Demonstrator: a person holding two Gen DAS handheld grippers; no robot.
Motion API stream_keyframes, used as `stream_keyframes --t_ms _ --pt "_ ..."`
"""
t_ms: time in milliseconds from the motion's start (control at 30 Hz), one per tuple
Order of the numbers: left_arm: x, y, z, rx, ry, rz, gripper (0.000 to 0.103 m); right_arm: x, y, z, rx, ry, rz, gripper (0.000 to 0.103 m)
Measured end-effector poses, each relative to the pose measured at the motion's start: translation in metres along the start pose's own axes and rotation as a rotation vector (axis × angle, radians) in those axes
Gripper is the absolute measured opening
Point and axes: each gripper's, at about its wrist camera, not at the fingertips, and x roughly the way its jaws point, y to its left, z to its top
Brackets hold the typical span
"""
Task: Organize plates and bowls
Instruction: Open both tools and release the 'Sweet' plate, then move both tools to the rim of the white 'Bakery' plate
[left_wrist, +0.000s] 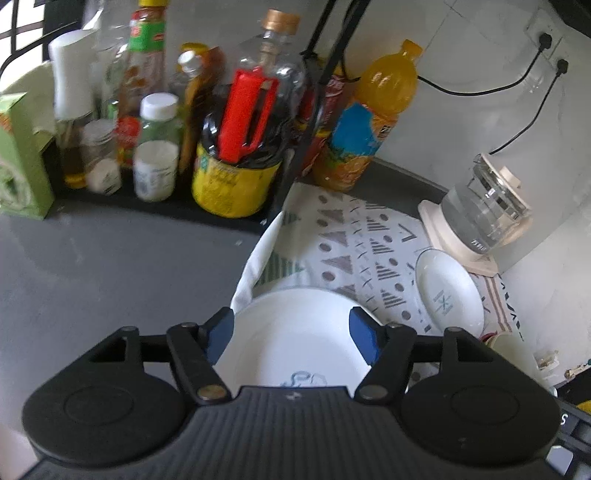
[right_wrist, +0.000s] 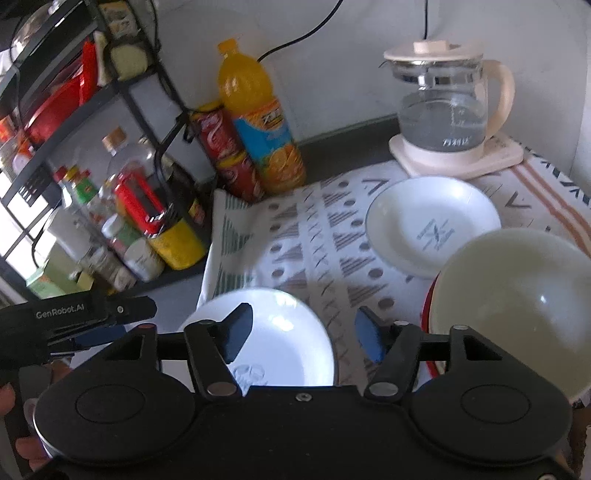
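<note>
Directly beneath left hand-held gripper (left_wrist: 291, 328), jaws wide: near white plate (left_wrist: 295, 339). Right hand-held gripper (right_wrist: 303, 332) likewise wide.

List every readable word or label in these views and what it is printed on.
"GenRobot.AI": on the left hand-held gripper.
Kettle print, plate logo, orange drink bottle label, red cans, rack jar labels: too blurred or small to read.

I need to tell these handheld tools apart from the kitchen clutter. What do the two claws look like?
Both match: a black ribbed body, two round black discs, black linkage bars with silver rivets, blue finger pads. The left claw shows "GenRobot.AI" in white on its side in the right wrist view; the right claw shows no marking.
</note>
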Motion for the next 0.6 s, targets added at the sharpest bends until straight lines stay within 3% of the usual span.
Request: stream_keyframes --t_ms 367,600 --pt "0.037 -0.021 0.032 0.064 0.046 -0.094 0.068 0.001 -0.02 0.023 0.087 -0.078 -0.135 0.079" --pt "0.059 -0.044 0.035 0.09 0.089 -0.134 0.068 -0.006 -0.041 0.032 0.14 -0.097 -0.201 0.081"
